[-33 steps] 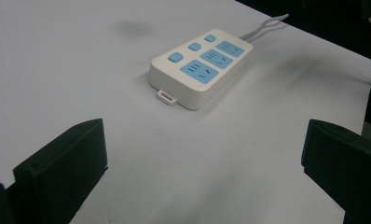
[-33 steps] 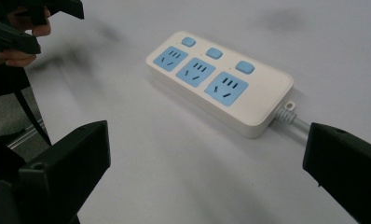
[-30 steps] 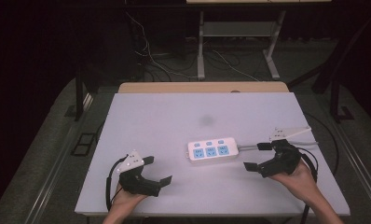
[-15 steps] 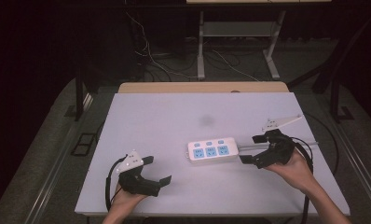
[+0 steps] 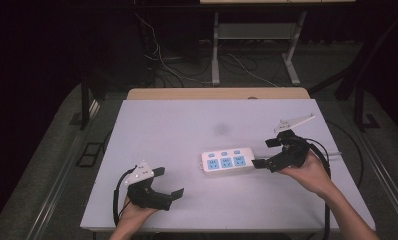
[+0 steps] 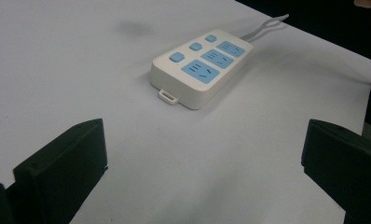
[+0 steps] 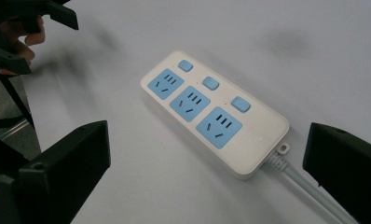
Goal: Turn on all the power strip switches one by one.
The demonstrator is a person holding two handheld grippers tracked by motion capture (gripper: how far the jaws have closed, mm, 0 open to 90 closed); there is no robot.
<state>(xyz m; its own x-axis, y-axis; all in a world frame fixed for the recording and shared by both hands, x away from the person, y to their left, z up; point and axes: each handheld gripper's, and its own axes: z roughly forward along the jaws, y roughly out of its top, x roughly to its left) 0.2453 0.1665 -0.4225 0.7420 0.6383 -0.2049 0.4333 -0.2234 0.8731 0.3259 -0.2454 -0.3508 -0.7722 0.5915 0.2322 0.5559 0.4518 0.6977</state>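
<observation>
A white power strip (image 5: 228, 161) with three blue sockets and three blue buttons lies flat on the white table (image 5: 177, 125), right of the middle. Its grey cable (image 7: 309, 189) runs off toward the right edge. My right gripper (image 5: 263, 153) is open just off the strip's cable end, and in the right gripper view the strip (image 7: 216, 114) lies between and ahead of the jaws. My left gripper (image 5: 169, 181) is open near the front left, with nothing between its jaws. It faces the strip (image 6: 202, 70), which is well ahead of it.
A wooden strip (image 5: 217, 93) borders the table's far edge. Behind it, on the dark floor, are loose cables (image 5: 172, 65) and a metal stand (image 5: 252, 35). The right gripper's cable (image 5: 347, 145) loops over the table's right edge.
My right gripper has moved left and a little away from me, up to the strip's cable end. The left gripper and the power strip have stayed put.
</observation>
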